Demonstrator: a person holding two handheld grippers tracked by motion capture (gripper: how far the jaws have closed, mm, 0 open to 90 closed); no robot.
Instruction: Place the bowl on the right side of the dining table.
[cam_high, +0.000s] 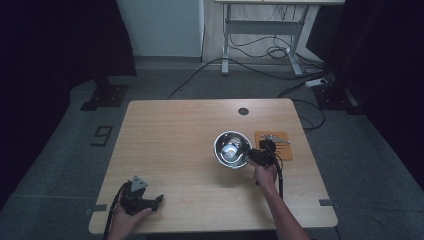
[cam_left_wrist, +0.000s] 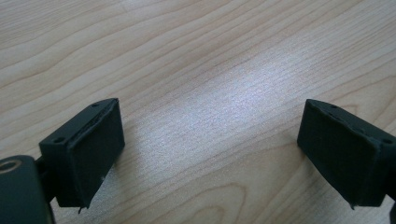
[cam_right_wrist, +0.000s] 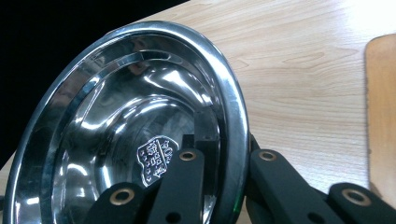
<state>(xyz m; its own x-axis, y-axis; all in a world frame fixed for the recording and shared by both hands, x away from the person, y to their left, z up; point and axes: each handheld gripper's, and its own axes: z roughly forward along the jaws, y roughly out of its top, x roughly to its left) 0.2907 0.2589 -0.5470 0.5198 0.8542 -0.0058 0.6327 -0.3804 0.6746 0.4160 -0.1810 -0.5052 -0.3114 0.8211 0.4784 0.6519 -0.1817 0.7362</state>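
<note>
Right gripper (cam_high: 261, 156) clamped on the rim of a stainless steel bowl (cam_high: 232, 149), one finger (cam_right_wrist: 184, 184) inside the rim, the other (cam_right_wrist: 285, 182) outside it, against the outer wall. Bowl tilted up on edge in the right gripper view, its polished inside turned toward the camera, an embossed crest (cam_right_wrist: 156, 158) on the bottom just beyond the inner finger. Rim pinched near its lower right part in that view, the rest of the bowl spreading up and to the left of the fingers. In the high view, bowl just to the left of the right gripper, over the right half of the wooden counter (cam_high: 180, 150); whether lifted clear or touching the wood, hard to tell. Right hand (cam_high: 265, 175) behind the gripper, forearm coming in from the bottom edge, cable (cam_high: 281, 180) trailing back beside it.

Beyond the right fingers and slightly to their right, a small wooden board (cam_high: 273, 145) with a metal utensil (cam_high: 274, 136) lying on it, too small to name more closely. Edge of that board also at the right margin of the right gripper view.

Left gripper (cam_high: 141, 196) well apart from the bowl, at the near left corner of the counter, held in the left hand (cam_high: 127, 220). Fingers (cam_left_wrist: 91, 149) spread wide apart, bare wood grain between them, nothing gripped.
</note>
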